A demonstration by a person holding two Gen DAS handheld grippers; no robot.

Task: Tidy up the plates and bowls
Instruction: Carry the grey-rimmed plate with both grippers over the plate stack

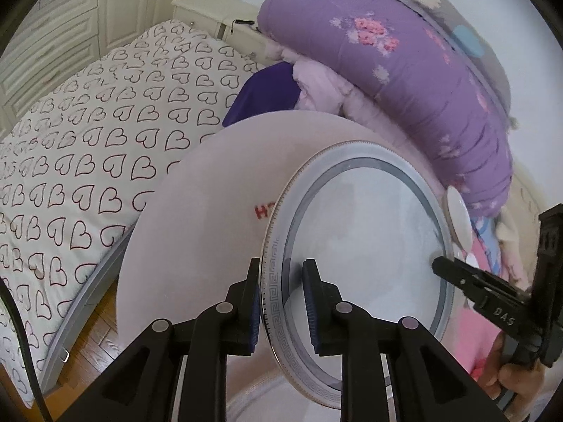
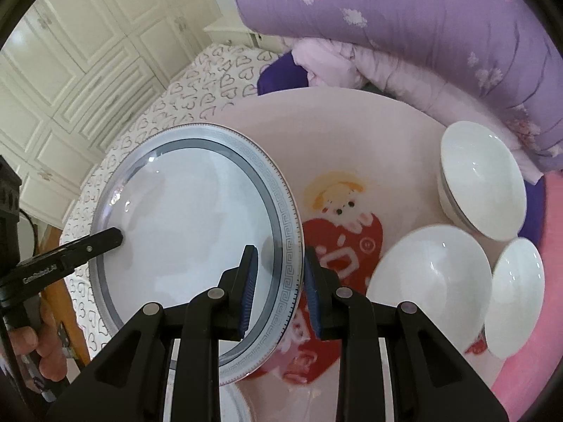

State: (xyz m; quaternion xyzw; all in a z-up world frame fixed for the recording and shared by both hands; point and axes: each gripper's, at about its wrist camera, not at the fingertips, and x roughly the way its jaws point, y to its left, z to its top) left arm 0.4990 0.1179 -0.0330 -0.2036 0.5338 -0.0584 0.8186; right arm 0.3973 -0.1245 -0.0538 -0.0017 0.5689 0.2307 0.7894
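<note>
A white plate with a blue-grey patterned rim (image 1: 362,246) is held up in the air between both grippers. My left gripper (image 1: 281,302) is shut on its left rim. My right gripper (image 2: 279,292) is shut on the opposite rim of the plate (image 2: 190,232); it also shows in the left wrist view (image 1: 447,267). Below the plate is a round pink table (image 2: 352,140) with a cartoon print. Three white bowls stand on it at the right: one at the back (image 2: 482,179), a large one (image 2: 429,274) and a small one (image 2: 513,295).
A bed with a heart-print sheet (image 1: 88,140) lies to the left. A rolled purple floral quilt (image 1: 404,70) and pink bedding rise behind the table. White wardrobe doors (image 2: 70,70) stand at the back. Another patterned plate's rim (image 2: 235,401) shows below the held plate.
</note>
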